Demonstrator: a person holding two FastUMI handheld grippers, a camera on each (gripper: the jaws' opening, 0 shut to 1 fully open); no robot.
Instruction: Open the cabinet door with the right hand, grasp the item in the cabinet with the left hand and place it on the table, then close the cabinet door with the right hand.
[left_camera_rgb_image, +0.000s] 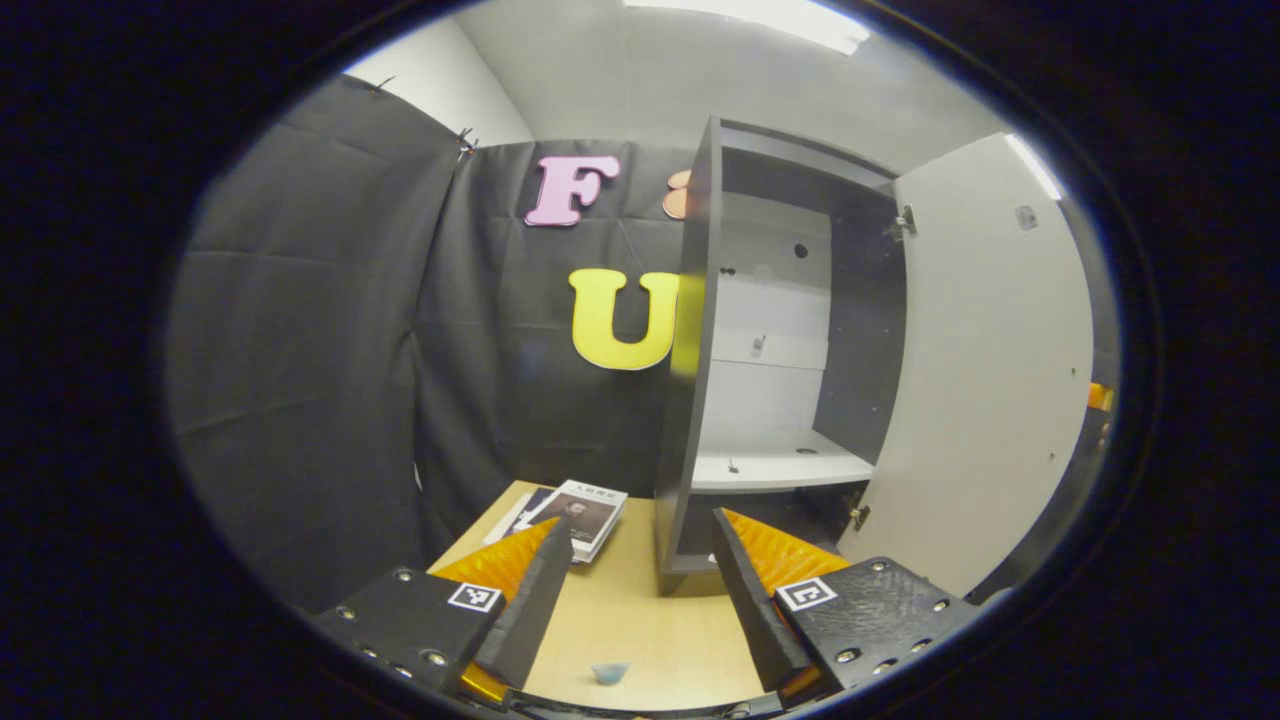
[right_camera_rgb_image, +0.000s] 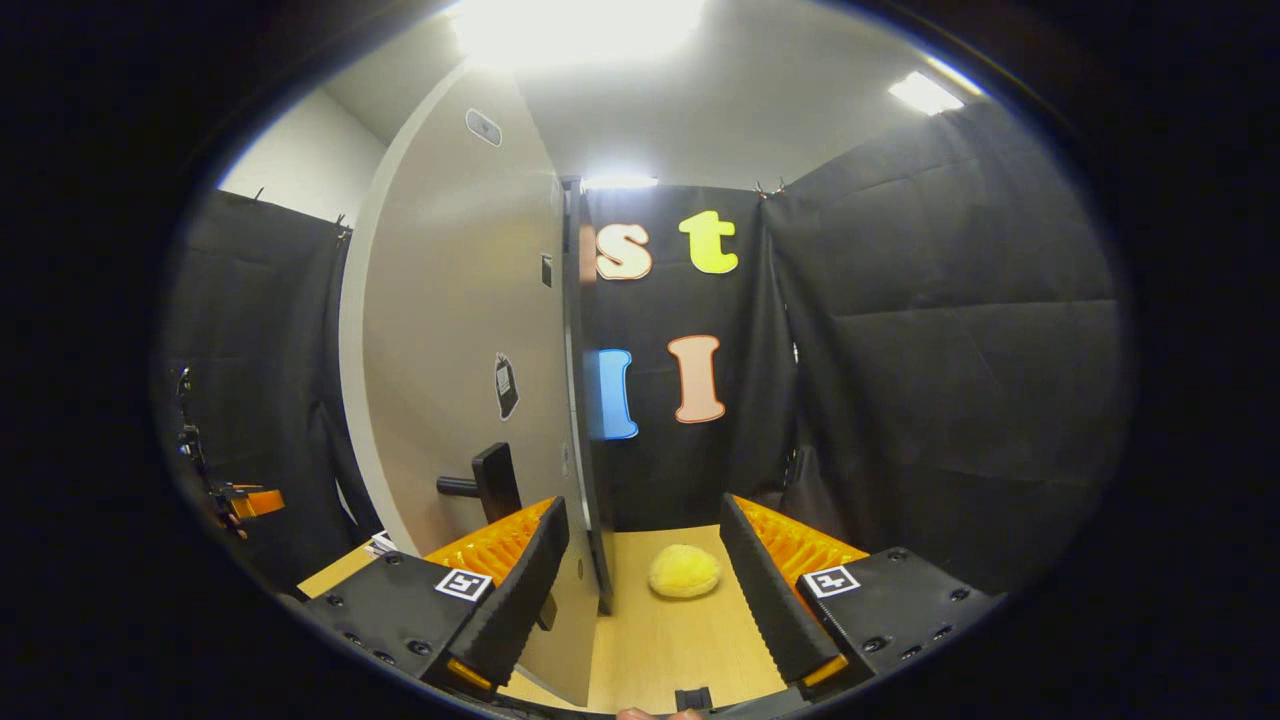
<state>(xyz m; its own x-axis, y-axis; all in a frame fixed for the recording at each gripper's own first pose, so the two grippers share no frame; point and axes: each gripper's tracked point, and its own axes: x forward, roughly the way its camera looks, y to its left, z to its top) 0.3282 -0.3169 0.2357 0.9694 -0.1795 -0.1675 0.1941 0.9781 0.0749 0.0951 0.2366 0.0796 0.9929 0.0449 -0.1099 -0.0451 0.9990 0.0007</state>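
Cabinet door: swung open.
Cabinet: shelf bare.
Left gripper: jaws spread, holding nothing.
Right gripper: jaws spread, the door's edge between them.
Yellow item: on table.

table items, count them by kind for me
books: 2 or so, stacked, exact number unclear
small blue object: 1
yellow fluffy ball: 1
cabinet, door open: 1
total: about 5
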